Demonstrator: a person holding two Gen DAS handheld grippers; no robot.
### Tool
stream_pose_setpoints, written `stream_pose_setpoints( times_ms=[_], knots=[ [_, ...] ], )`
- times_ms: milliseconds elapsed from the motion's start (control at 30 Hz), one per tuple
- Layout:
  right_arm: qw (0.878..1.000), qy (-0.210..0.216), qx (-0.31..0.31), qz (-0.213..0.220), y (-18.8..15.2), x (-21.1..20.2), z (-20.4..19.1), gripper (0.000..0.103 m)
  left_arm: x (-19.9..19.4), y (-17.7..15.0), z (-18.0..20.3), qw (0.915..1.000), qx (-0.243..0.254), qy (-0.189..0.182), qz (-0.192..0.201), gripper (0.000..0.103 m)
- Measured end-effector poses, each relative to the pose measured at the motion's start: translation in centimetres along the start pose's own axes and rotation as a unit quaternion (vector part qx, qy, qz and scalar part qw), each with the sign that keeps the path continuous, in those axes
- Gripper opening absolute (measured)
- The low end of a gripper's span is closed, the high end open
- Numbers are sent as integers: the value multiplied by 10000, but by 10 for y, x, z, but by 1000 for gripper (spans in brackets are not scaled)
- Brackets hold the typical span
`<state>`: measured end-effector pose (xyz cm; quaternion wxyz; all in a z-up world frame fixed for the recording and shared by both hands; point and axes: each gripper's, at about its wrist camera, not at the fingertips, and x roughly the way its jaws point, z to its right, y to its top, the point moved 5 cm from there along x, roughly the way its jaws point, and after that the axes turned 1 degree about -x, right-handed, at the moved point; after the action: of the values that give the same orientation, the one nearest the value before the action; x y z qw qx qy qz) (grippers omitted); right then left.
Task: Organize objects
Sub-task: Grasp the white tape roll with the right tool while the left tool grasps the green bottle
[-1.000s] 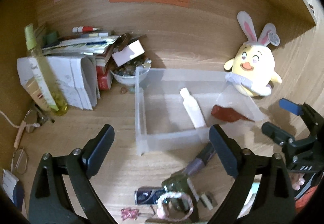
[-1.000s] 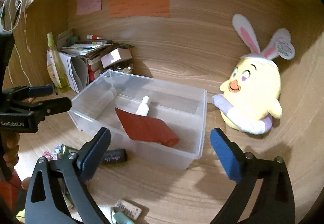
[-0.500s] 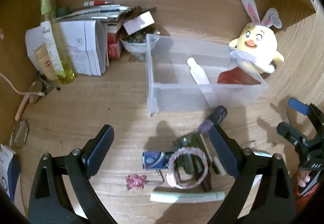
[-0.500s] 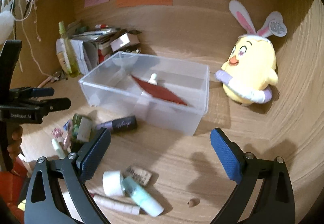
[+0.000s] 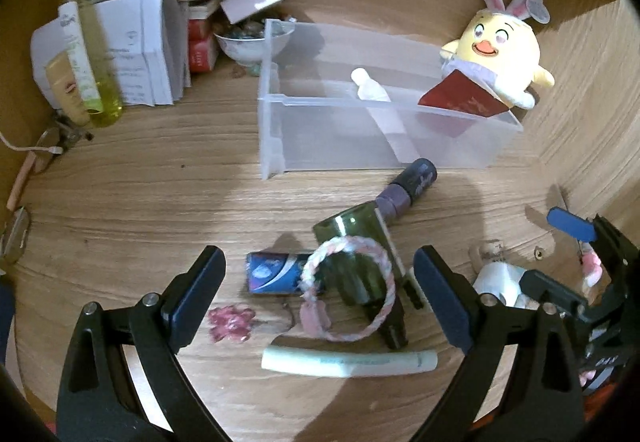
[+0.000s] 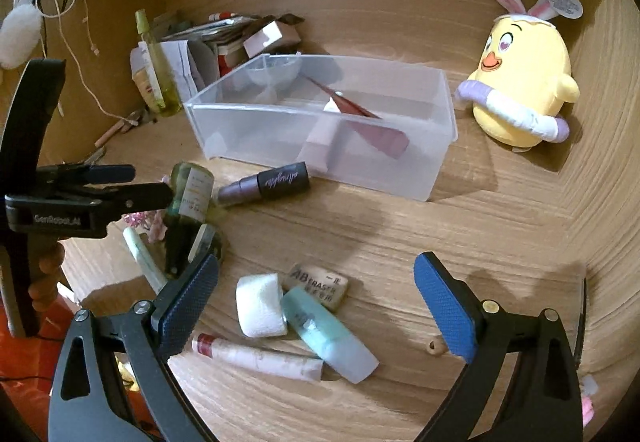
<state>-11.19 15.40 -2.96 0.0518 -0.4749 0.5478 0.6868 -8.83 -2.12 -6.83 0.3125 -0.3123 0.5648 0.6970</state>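
Since a second ago I have pulled both grippers back from the clear bin (image 5: 460, 150), so more of the loose clutter shows on the desk. My left gripper (image 5: 318, 292) hangs wide open, holding nothing, above a braided pink ring (image 5: 348, 298) lying on a dark green bottle (image 5: 356, 250). My right gripper (image 6: 316, 304) is also spread open and empty, over a white sponge block (image 6: 260, 304), a mint tube (image 6: 330, 334) and an eraser (image 6: 318, 286). A purple lipstick (image 6: 266, 184) lies just beside the bin, which holds a red pouch (image 5: 460, 98) and 1 white bottle (image 5: 372, 88).
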Motion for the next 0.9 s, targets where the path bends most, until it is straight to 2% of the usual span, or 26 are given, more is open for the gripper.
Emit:
stream_pose_setpoints(
  times_ms=[100, 133, 167, 233, 333, 433, 567, 700, 767, 800, 900],
  knots=[
    [10000, 80, 13, -39, -3, 1, -2, 86, 7, 4, 4, 9999, -39, -144, -62, 96],
    [9999, 142, 1, -73, -4, 2, -4, 78, 9, 4, 4, 9998, -66, -190, -80, 95],
    [9998, 168, -14, -100, -5, 3, -6, 73, 11, 5, 4, 9996, -96, -238, -96, 92],
    [9996, 220, -90, -158, -8, 4, -9, 64, 14, 5, 6, 9995, -61, -262, -160, 78],
    [9992, 291, -187, -214, -11, 5, -15, 49, 17, 5, 8, 9994, -43, -292, -196, 77],
    [9987, 393, -243, -220, -11, 6, -21, 39, 19, 4, 11, 9993, 8, -308, -215, 77],
    [9987, 352, -321, -194, -12, 5, -25, 37, 29, 3, 10, 9985, -62, -368, -390, 77],
    [9984, 399, -311, -242, -13, 8, -27, 31, 31, 4, 11, 9987, -48, -359, -348, 76],
    [9983, 415, -325, -250, -15, 8, -29, 27, 31, 4, 13, 9986, -22, -397, -337, 64],
    [9982, 427, -327, -246, -15, 9, -30, 26, 32, 4, 15, 9986, 34, -385, -356, 54],
    [9983, 402, -374, -200, -14, 8, -33, 23, 30, 4, 16, 9988, 104, -366, -294, 45]
  ],
)
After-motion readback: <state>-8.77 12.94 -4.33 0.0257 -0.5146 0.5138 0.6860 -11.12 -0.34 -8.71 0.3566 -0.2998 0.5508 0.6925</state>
